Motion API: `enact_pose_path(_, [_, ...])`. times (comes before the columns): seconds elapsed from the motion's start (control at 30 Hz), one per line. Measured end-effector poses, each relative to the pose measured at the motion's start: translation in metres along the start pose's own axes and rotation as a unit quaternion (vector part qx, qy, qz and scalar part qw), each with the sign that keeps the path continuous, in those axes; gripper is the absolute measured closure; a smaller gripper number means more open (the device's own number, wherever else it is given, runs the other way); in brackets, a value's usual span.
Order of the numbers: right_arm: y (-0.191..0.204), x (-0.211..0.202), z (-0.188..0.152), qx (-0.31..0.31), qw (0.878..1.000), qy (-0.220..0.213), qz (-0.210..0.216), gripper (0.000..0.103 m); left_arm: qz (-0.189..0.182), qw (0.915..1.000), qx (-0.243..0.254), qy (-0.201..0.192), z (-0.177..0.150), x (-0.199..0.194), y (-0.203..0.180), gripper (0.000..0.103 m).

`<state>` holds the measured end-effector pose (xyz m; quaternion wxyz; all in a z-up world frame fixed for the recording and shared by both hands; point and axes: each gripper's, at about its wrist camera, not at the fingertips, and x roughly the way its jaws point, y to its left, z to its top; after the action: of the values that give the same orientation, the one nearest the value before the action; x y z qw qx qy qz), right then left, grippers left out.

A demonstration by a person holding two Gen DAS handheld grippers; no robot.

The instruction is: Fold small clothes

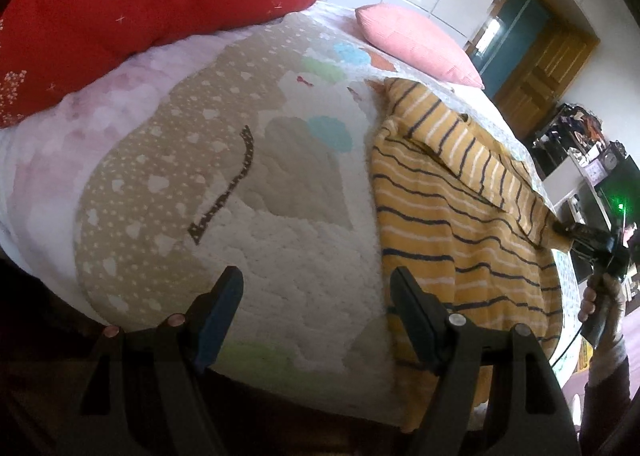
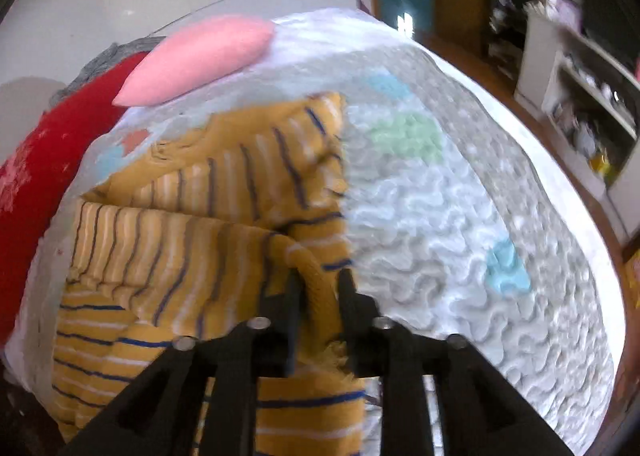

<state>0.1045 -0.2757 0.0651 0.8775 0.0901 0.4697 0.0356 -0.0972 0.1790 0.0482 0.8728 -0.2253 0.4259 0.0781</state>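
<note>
The left hand-held gripper [image 1: 316, 288] is built of black plastic, with blue pads on its fingers [image 1: 218, 320] and silver round screw heads at the pivots. The right hand-held gripper [image 2: 318, 284] is made the same. A dark maroon sleeve [image 1: 608, 408] is worn over a pale cuff.

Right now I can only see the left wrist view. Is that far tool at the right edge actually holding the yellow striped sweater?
Observer: Yes. In the right wrist view, the right gripper has its jaws closed on the plain mustard cuff of the striped sweater.
Operator: What lies past it on that side?
Observer: The quilt, with a mint patch and a blue patch.
</note>
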Motion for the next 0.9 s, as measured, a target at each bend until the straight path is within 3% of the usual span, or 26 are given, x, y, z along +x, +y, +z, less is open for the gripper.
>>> enact_pose_path(0.03, [0.0, -0.007, -0.001, 0.003, 1.0, -0.014, 0.009, 0.072, -0.001, 1.0, 0.003, 0.001, 0.0, 0.002, -0.002, 0.028])
enact_pose_path(0.1, [0.011, -0.021, -0.001, -0.013, 0.999, -0.046, 0.003, 0.053, -0.003, 1.0, 0.005, 0.005, 0.0, 0.007, -0.004, 0.028])
enact_pose_path(0.23, [0.056, -0.037, 0.009, -0.055, 0.995, -0.083, 0.028, 0.049, -0.014, 0.9998, 0.007, 0.011, 0.001, 0.018, -0.008, 0.028])
enact_pose_path(0.47, [0.195, 0.022, 0.045, -0.159, 0.975, -0.004, 0.155, 0.049, -0.034, 0.9992, 0.017, 0.011, -0.001, 0.022, -0.007, 0.028])
enact_pose_path(0.7, [0.297, 0.115, 0.071, -0.185, 0.966, 0.082, 0.164, 0.041, -0.05, 0.9983, 0.029, 0.007, 0.0, 0.021, 0.007, 0.028])
enact_pose_path(0.73, [0.311, 0.134, 0.07, -0.197, 0.962, 0.112, 0.153, 0.043, -0.054, 0.9981, 0.03, 0.006, 0.0, 0.022, 0.009, 0.028])
enact_pose_path(0.8, [0.334, 0.166, 0.061, -0.22, 0.952, 0.169, 0.129, 0.091, -0.058, 0.9978, 0.032, 0.004, 0.0, 0.024, 0.01, 0.028])
enact_pose_path(0.83, [0.344, 0.178, 0.057, -0.224, 0.95, 0.183, 0.12, 0.091, -0.06, 0.9976, 0.035, 0.003, 0.001, 0.024, 0.01, 0.028])
enact_pose_path(0.9, [0.359, 0.185, 0.057, -0.225, 0.951, 0.172, 0.126, 0.091, -0.06, 0.9975, 0.038, 0.001, 0.002, 0.024, 0.011, 0.028])
